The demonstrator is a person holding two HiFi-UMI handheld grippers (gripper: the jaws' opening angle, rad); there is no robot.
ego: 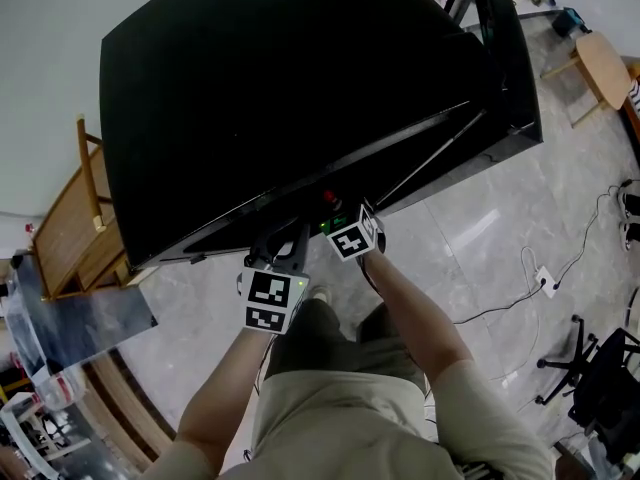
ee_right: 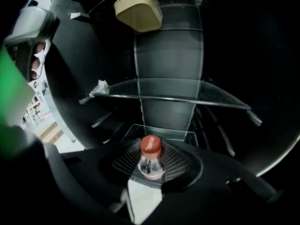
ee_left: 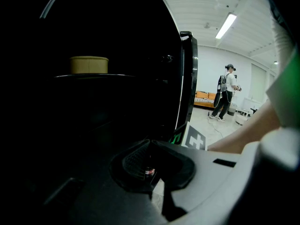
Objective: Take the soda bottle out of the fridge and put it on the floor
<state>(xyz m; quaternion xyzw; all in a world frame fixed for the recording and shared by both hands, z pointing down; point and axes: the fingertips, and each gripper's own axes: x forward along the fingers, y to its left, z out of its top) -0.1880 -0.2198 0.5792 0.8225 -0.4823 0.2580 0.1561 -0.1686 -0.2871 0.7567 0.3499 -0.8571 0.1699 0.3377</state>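
Note:
The soda bottle (ee_right: 151, 159), clear with a red cap, stands on the floor of the black fridge (ego: 300, 98), below a glass shelf (ee_right: 168, 95). My right gripper (ee_right: 152, 167) reaches inside, and its ribbed pads (ee_right: 180, 162) press on the bottle's shoulder from both sides. In the head view the right gripper (ego: 355, 236) is at the fridge's lower edge. My left gripper (ego: 275, 286) sits just left of it. In the left gripper view the left gripper (ee_left: 150, 165) is in the dark before the fridge, and how its jaws stand is unclear.
A tan lidded container (ee_right: 138, 11) sits on the top shelf. The open fridge door (ee_left: 187, 78) stands to the right of the left gripper. A person (ee_left: 225, 90) stands far off. A wooden chair (ego: 75, 228), floor cables (ego: 545, 283) and an office chair (ego: 600, 378) surround me.

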